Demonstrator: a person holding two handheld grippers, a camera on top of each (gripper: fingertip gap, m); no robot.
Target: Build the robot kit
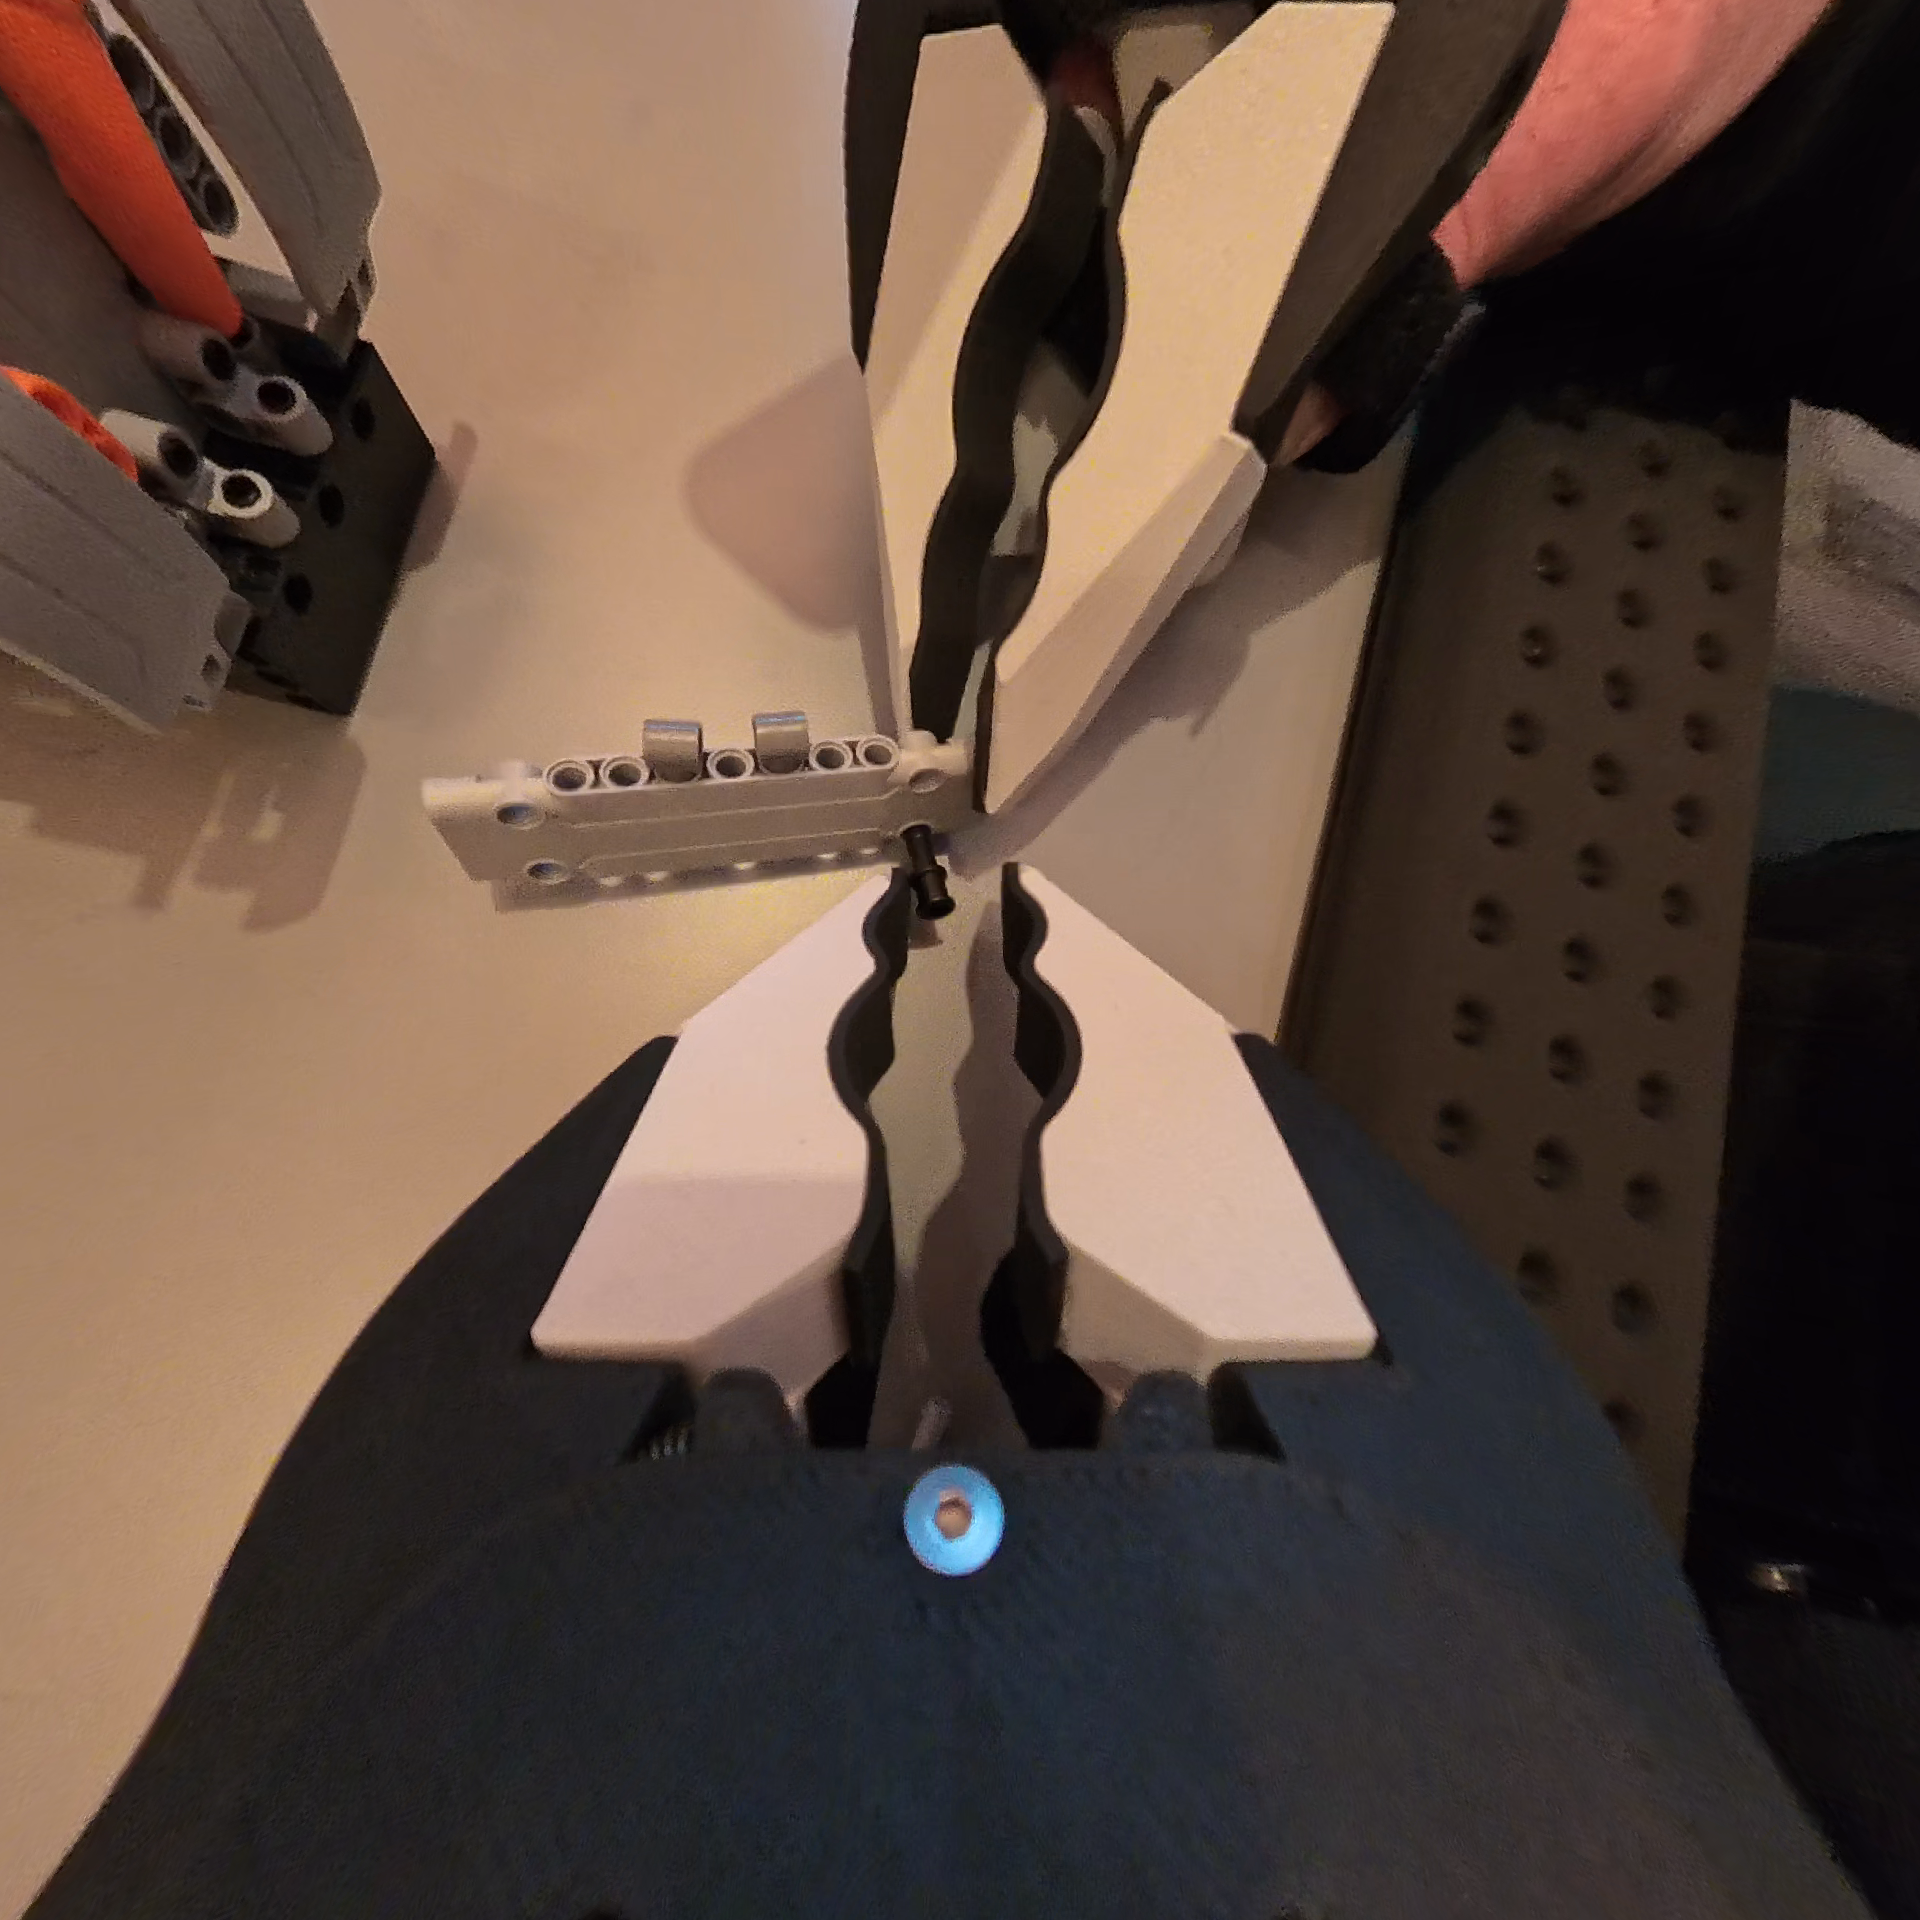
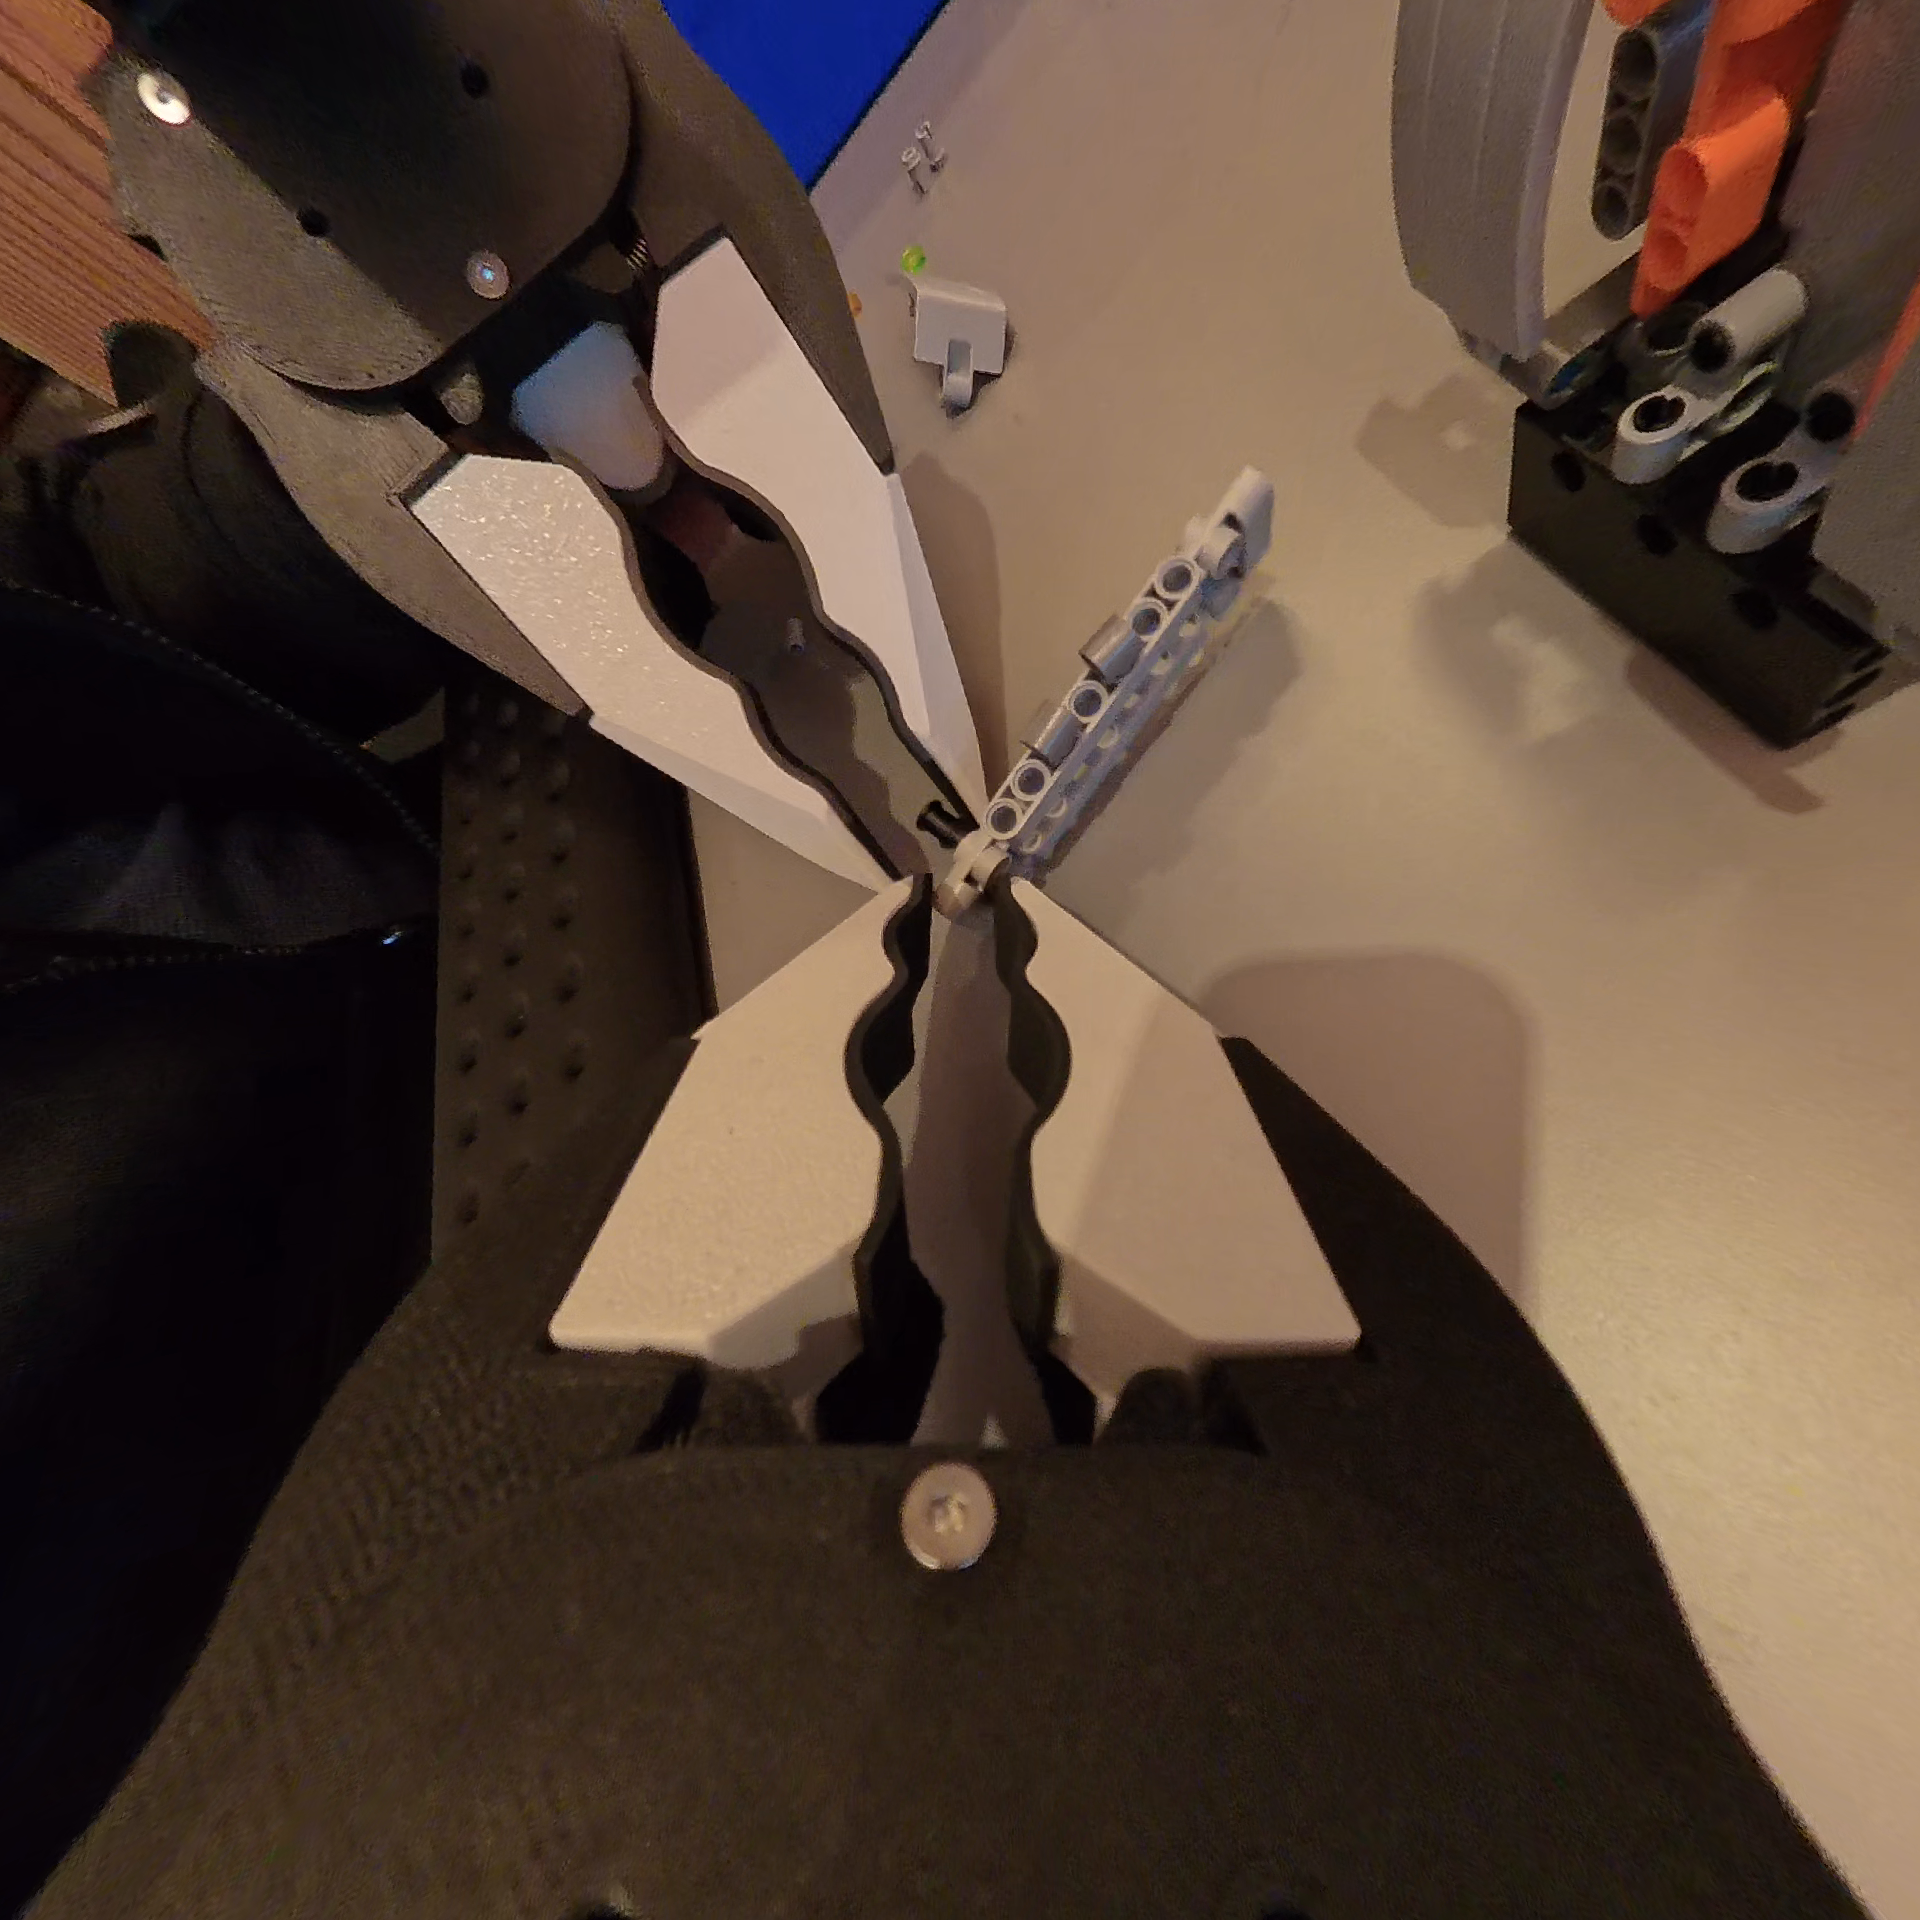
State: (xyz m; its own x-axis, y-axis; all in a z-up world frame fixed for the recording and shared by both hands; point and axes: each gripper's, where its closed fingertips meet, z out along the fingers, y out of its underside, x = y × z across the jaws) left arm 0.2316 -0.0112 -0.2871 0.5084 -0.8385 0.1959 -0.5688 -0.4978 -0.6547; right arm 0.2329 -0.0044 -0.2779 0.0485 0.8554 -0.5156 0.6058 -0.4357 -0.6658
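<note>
our right gripper [image 2: 961, 899] pinches the grey panel [image 2: 1122, 686] end; our left gripper [image 1: 940, 899] pinches the black pin [image 1: 928, 871] at six o'clock. we judge misalignment could pop it loose.

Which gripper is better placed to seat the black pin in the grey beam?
Left, likely. The left gripper pinches the black pin at the end of the grey beam, while the right gripper just clamps that end.
</note>
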